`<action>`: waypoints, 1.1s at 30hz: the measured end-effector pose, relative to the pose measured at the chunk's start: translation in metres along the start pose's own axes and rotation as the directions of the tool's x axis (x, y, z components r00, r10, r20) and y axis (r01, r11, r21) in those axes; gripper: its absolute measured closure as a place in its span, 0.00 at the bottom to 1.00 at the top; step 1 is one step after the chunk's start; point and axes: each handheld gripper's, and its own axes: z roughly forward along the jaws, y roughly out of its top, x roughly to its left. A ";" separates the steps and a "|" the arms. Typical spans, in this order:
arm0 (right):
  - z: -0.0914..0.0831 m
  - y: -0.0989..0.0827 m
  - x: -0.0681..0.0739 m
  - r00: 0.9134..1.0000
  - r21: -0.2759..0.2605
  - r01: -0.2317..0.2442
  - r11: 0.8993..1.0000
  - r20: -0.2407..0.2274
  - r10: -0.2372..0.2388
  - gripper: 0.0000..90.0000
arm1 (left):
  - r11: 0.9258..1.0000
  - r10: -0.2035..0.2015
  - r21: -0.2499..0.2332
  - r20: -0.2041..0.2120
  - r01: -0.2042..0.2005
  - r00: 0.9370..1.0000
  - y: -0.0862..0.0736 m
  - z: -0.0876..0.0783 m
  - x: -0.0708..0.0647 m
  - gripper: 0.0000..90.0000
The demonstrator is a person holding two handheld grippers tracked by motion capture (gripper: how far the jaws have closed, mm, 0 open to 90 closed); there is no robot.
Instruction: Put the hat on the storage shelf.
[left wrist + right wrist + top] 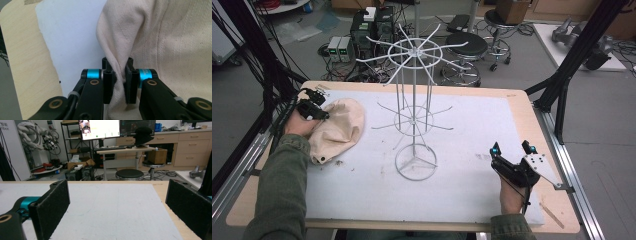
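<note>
Cream cotton is what we see pinched in the left hand-held gripper: a fold of the cloth hat is squeezed between its two black jaws, which have closed tight on the fabric. From the high view, we find that hat lying crumpled at the left side of the tabletop, on the white mat that covers most of the wood, with the left hand-held gripper at the hat's far left edge and our left hand just behind it. A green sleeve runs down from that hand to the lower edge of the high view.

Near the middle of the mat stands a white wire rack, upright on a round base, with hooks spreading from two rings on its pole. The hat lies just to the left of it, not touching.

Our right hand-held gripper rests at the right side of the mat, well apart from the rack and hat. Its jaws stand wide open with nothing between them, as the right gripper view shows, where they frame bare mat.
</note>
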 end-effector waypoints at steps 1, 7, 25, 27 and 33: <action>0.000 0.000 0.000 1.000 0.000 0.002 1.000 0.002 -0.002 0.05 | 1.000 -0.004 -0.003 -0.003 0.004 1.000 0.000 0.000 0.000 0.90; -0.001 0.000 0.000 1.000 0.000 -0.002 1.000 0.006 0.002 0.05 | 1.000 -0.001 -0.003 -0.020 0.001 1.000 0.000 0.000 -0.001 0.90; -0.001 0.000 0.000 1.000 -0.003 -0.007 1.000 0.002 0.007 0.05 | 0.993 -0.055 -0.110 -0.035 0.050 0.998 -0.001 -0.036 0.007 0.90; -0.001 0.000 0.000 1.000 -0.004 -0.008 1.000 0.002 0.008 0.05 | 0.990 -0.060 -0.132 -0.039 0.055 0.997 0.000 -0.043 0.007 0.90; 0.000 0.000 0.001 1.000 -0.003 -0.013 1.000 0.002 0.013 0.05 | 0.976 -0.065 -0.208 -0.025 0.059 0.998 -0.001 -0.064 0.006 0.90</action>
